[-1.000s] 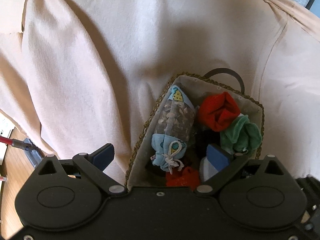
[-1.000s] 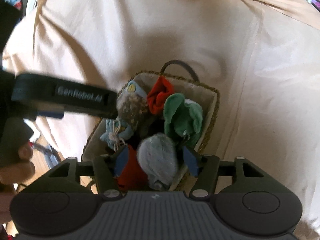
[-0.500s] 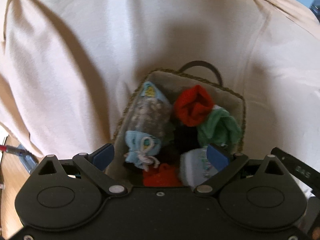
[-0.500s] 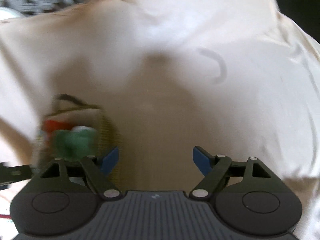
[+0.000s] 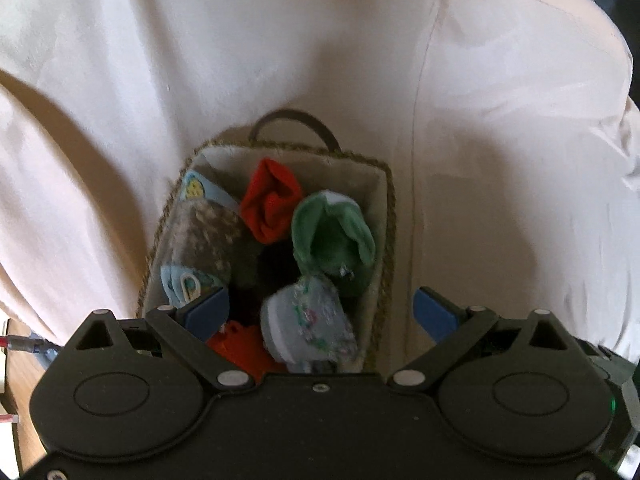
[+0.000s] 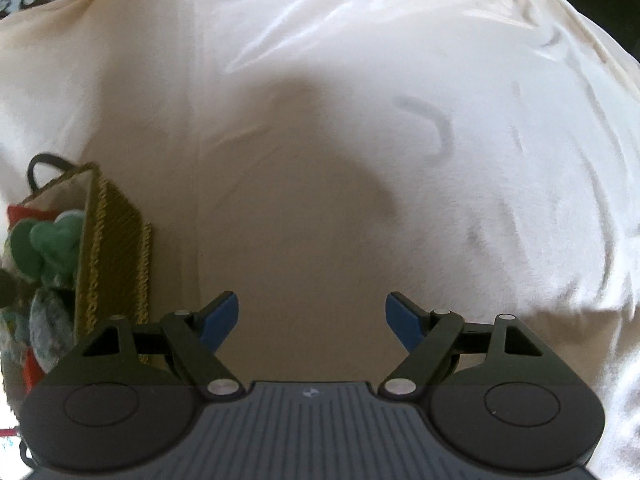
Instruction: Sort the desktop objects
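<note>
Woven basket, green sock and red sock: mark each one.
woven basket [image 5: 387,216], left wrist view, on its right rim.
green sock [image 5: 332,228], left wrist view, on its folded middle.
red sock [image 5: 272,200], left wrist view, on its rolled centre.

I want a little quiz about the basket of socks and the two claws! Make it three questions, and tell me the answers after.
1. True or false: the right claw is holding a sock.
2. Which rolled sock lies nearest the handle of the basket? A) the grey sock B) the red sock C) the green sock
3. Fill in: the basket stands on a pale ____.

Key: 1 false, it is open and empty over the cloth, like the left claw above the basket. 2 B. 3 cloth.
</note>
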The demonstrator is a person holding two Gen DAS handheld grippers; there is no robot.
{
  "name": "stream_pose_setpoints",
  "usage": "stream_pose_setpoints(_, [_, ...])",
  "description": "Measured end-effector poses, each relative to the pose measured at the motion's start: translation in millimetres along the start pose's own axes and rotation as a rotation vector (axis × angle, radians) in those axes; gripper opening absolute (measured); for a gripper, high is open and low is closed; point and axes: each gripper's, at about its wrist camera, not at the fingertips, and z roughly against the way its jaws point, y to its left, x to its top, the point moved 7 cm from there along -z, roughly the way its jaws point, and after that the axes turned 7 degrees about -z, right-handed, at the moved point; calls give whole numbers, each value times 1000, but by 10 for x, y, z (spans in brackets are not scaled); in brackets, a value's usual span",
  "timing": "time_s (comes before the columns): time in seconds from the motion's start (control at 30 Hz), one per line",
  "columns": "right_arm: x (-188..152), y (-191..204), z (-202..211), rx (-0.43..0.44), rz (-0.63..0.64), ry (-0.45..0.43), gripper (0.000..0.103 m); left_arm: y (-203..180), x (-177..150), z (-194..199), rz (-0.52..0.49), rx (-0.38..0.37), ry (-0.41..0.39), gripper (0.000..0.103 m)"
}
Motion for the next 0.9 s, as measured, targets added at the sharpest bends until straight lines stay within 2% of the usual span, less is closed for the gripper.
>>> stream_pose_setpoints(0.37, [14,61,-7,-47,71,20,82,81,-441,-6,26,30,81,96])
stream_pose_setpoints(0.5, [13,19,-68,-72,89,27,92,108,-560,-5,39,29,101,96])
stream_pose_setpoints(0.7, [63,0,-335,-117,160,69,92,91,-673,4,29,46,111,96])
stream_pose_setpoints(0.9, [134,41,-376,-115,148,79,92,86,-726,-2,22,48,125,96])
